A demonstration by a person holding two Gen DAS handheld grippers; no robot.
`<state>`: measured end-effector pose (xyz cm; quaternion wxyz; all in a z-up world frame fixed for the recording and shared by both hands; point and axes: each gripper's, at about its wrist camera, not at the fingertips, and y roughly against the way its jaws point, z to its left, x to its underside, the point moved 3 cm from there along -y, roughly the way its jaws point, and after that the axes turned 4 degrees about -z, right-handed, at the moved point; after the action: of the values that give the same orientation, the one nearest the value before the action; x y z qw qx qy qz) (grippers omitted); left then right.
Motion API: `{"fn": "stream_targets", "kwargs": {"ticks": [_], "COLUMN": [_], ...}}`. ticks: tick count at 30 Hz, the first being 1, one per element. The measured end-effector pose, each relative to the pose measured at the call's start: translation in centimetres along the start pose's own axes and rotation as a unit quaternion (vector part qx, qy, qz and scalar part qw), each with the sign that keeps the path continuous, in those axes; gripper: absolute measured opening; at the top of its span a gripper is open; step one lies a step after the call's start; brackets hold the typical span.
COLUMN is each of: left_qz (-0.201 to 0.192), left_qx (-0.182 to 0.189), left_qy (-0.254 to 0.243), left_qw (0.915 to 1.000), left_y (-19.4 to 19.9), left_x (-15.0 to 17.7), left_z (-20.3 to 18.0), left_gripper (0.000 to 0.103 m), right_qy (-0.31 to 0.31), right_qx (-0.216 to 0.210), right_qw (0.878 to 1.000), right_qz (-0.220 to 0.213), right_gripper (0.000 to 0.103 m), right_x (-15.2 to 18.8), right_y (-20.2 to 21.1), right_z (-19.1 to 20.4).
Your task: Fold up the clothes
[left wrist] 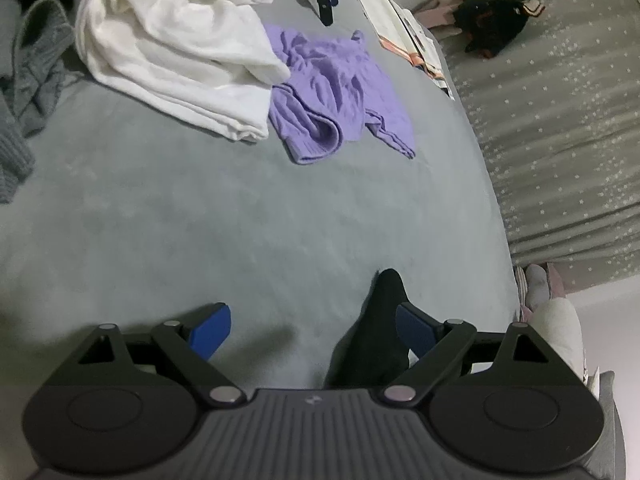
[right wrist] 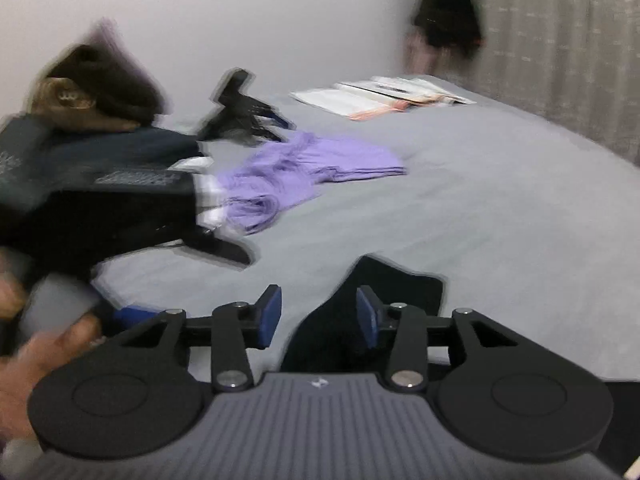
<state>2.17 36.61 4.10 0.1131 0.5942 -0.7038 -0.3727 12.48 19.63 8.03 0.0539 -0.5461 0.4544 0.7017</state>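
From the left wrist we've got the left tongs [left wrist: 310,326] spread over the black garment [left wrist: 374,344] at the bed's [left wrist: 200,220] near edge, and from the right wrist the right tongs [right wrist: 319,315] are spread too, straddling it, so we'd guess we're lining up a grab.

No text is proving readable: print on the papers [left wrist: 404,28] and the dark sleeve [right wrist: 120,178] is blurring beyond legibility.
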Motion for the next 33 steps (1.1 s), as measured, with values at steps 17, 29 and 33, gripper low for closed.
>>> {"fn": "stream_targets", "kwargs": {"ticks": [17, 29, 33], "left_qz": [-0.085, -0.161, -0.149], "left_qx": [0.054, 0.008, 0.006], "left_qy": [0.065, -0.002, -0.013], "left_qw": [0.9928, 0.9869, 0.9887], "left_y": [8.7, 12.5, 12.3], "left_x": [-5.1, -7.9, -7.2], "left_z": [3.3, 5.6, 5.8], "left_gripper": [0.090, 0.094, 0.094], "right_qy": [-0.008, 0.030, 0.021], "right_qx": [-0.093, -0.165, -0.166], "right_qw": [0.988, 0.984, 0.983], "right_qz": [-0.121, -0.053, -0.077], "right_gripper": [0.004, 0.030, 0.046], "right_x": [-2.5, 0.2, 0.8], "right_y": [-1.1, -0.3, 2.6], "right_z": [7.3, 12.1, 11.3]}}
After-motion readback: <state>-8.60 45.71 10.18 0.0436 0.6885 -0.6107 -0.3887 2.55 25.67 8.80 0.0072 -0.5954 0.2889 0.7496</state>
